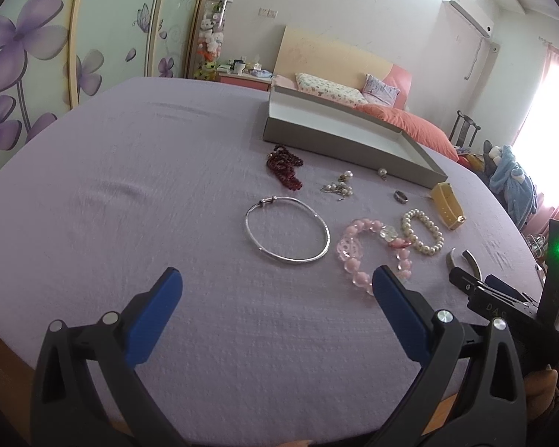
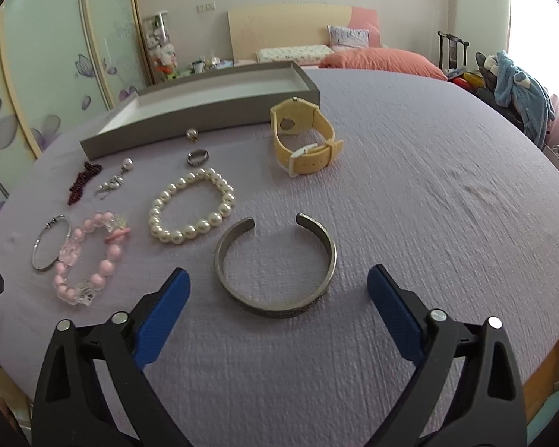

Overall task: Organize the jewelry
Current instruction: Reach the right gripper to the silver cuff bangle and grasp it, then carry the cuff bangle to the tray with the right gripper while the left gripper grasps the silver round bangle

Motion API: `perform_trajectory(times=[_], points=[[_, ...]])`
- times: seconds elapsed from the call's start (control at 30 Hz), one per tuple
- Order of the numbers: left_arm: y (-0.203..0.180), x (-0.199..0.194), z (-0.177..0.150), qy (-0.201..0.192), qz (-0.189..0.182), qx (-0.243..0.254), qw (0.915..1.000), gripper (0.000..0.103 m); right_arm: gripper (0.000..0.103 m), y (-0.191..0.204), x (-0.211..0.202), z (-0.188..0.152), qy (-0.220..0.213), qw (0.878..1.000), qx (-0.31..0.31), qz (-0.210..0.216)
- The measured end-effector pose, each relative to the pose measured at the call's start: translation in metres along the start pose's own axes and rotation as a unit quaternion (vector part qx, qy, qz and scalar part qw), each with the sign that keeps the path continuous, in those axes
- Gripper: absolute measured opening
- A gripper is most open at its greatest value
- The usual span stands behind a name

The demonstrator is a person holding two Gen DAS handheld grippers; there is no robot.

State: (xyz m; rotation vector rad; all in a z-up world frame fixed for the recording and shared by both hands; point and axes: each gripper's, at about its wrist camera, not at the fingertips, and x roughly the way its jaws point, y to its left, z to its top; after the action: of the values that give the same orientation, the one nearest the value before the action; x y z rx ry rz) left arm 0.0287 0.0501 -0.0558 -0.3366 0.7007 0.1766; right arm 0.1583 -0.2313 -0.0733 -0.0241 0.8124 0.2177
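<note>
Jewelry lies scattered on a purple cloth-covered round table [image 2: 410, 193]. My right gripper [image 2: 278, 273] is open, with its fingers on either side of a grey metal cuff [image 2: 275, 307] without touching it. Beyond lie a pearl bracelet [image 2: 160, 201], a pink bead bracelet [image 2: 106, 266], a thin silver bangle [image 2: 41, 264], a yellow watch [image 2: 309, 160], a ring [image 2: 197, 157] and an open grey box [image 2: 205, 119]. My left gripper [image 1: 275, 275] is open and holds nothing. It is just short of the silver bangle [image 1: 298, 259] and the pink bracelet [image 1: 348, 266].
Dark red beads [image 1: 285, 169], pearl earrings [image 1: 337, 186] and a small stud [image 2: 192, 135] lie near the box [image 1: 335, 138]. Behind the table are a bed with a pink duvet [image 2: 384, 57], flower-painted wardrobe doors [image 1: 26, 56] and a chair with blue clothing [image 2: 518, 93].
</note>
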Motion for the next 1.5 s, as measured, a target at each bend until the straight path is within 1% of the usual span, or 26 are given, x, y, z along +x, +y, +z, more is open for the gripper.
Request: perform_trajectory(times=[0.27, 0.33, 0.4, 0.47, 0.5, 0.63, 0.73, 0.9, 1.1, 1.37, 1.5], points=[[0.002, 0.009, 0.002, 0.01, 0.002, 0.003, 0.9999, 0.101, 0.092, 0.004, 0.004, 0.006, 0.011, 1.0, -0.011, -0.016], [0.002, 0.011, 0.002, 0.013, 0.007, 0.005, 0.9999, 0.101, 0.089, 0.005, 0.005, 0.009, 0.014, 1.0, -0.012, -0.016], [0.002, 0.014, 0.004, 0.017, 0.014, 0.01, 0.9997, 0.101, 0.082, 0.005, 0.006, 0.012, 0.015, 1.0, -0.013, -0.014], [0.003, 0.017, 0.005, 0.022, 0.02, 0.016, 0.9994, 0.101, 0.077, 0.005, 0.006, 0.012, 0.012, 1.0, -0.013, -0.013], [0.003, 0.019, 0.006, 0.025, 0.024, 0.019, 0.9992, 0.101, 0.069, 0.005, 0.005, 0.012, 0.007, 1.0, -0.015, -0.012], [0.006, 0.03, 0.008, 0.043, 0.043, 0.032, 0.9976, 0.101, 0.069, 0.005, 0.005, 0.011, 0.0, 1.0, -0.017, -0.002], [0.005, 0.037, 0.011, 0.055, 0.048, 0.043, 0.9964, 0.101, 0.069, 0.002, 0.005, 0.011, -0.001, 1.0, -0.01, 0.009], [-0.004, 0.051, 0.019, 0.075, 0.057, 0.071, 0.9931, 0.101, 0.069, 0.003, 0.004, 0.011, -0.002, 1.0, -0.004, 0.023], [-0.018, 0.07, 0.027, 0.087, 0.072, 0.095, 0.9891, 0.101, 0.069, 0.001, 0.003, 0.012, -0.001, 0.999, 0.005, 0.035], [-0.028, 0.087, 0.039, 0.102, 0.082, 0.098, 0.9865, 0.101, 0.069, -0.004, 0.002, 0.012, -0.001, 0.999, 0.012, 0.043], [-0.033, 0.094, 0.046, 0.103, 0.082, 0.1, 0.9862, 0.098, 0.069, -0.005, 0.002, 0.012, -0.002, 0.999, 0.014, 0.047]])
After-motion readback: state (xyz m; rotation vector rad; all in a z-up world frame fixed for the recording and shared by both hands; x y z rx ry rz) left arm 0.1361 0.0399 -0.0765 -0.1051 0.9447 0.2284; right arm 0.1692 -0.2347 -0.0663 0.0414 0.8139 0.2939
